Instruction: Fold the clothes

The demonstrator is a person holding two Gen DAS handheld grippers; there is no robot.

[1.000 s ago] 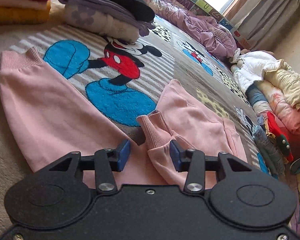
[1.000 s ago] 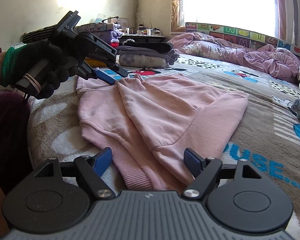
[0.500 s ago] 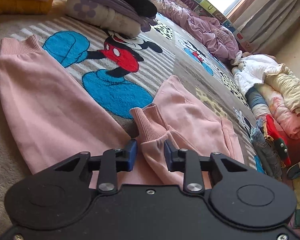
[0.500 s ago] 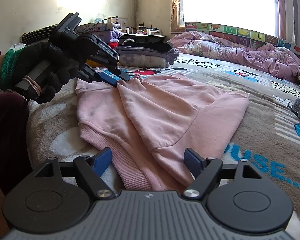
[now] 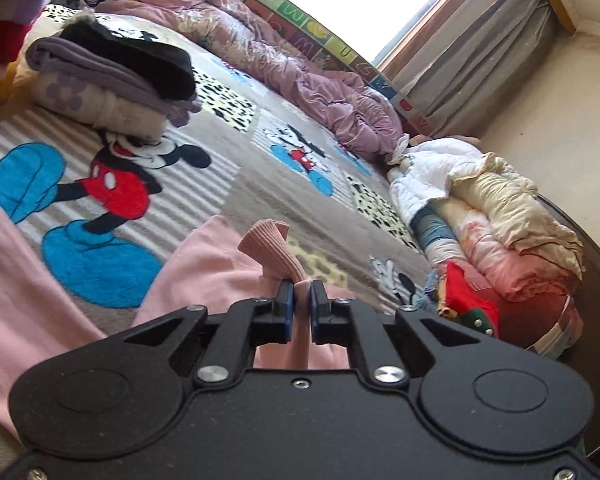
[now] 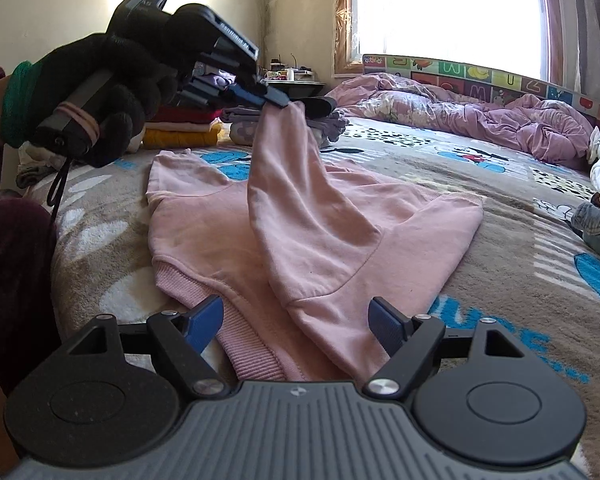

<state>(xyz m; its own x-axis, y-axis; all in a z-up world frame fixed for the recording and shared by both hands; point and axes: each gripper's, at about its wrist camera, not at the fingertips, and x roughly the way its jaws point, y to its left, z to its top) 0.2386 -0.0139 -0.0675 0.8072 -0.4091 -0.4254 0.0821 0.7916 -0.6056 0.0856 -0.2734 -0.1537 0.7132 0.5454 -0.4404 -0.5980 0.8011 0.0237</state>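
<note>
L hand-held gripper [image 5: 299, 307]: jaws just closed, now pinched tight on the sleeve cuff [image 5: 269, 243] of the pink sweatshirt [image 6: 300, 220]; was open astride it a sec ago.
Sleeve: has come up off the bed w/ the L gripper, hangs slanted from the pads in the R wrist view; cuff end sticks out past the jaws.
Meaning: grasp done, fold-in of the sleeve looks underway; next prob. carry it across the body & lay flat.
Sweatshirt: body flat on the cartoon blanket [image 5: 228, 168], hem nearest the R gripper, other sleeve flat at far L.
R hand-held gripper [image 6: 296, 322]: wide open, holds nothing, hovers over the hem, hasn't budged.
Around: folded stack [image 5: 112, 76] beyond the sweatshirt, purple duvet [image 5: 300, 76] further back, unfolded clothes pile [image 5: 480, 216] at R.
In the way: nothing on the sweatshirt body; folded stack near but apart.
</note>
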